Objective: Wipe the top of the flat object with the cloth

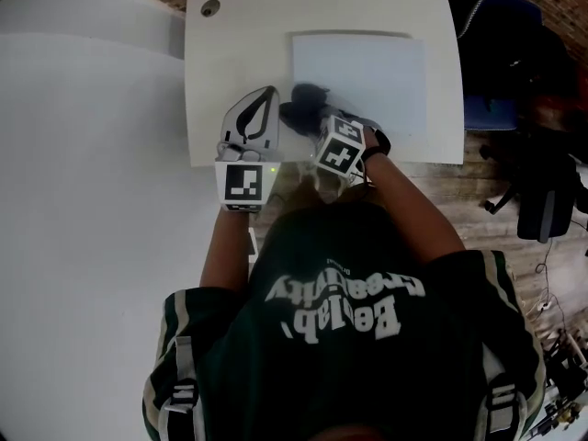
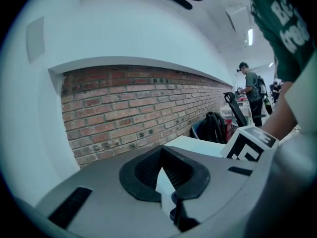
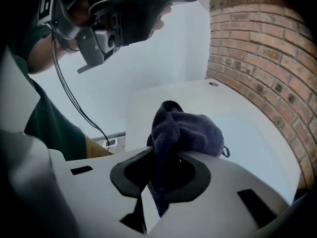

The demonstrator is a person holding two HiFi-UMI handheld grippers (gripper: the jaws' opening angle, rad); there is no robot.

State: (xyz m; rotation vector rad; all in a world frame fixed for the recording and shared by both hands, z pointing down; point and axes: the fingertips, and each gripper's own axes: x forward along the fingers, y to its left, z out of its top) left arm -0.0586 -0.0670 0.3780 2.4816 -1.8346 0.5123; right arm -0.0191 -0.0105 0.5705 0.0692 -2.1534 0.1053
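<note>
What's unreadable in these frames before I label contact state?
- Whether the cloth touches the flat object: in the head view the bunched cloth covers its own underside; in the right gripper view the right gripper and the cloth block it.
- Marks on the flat object: too pale, head view.
- Round fitting at the table corner: too small.

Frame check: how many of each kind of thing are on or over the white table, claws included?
Cloth: 1, dark cloth
Flat object: 1, pale flat object
Claws: 2, left claw shut and empty; right claw shut on the cloth
Total: 4
</note>
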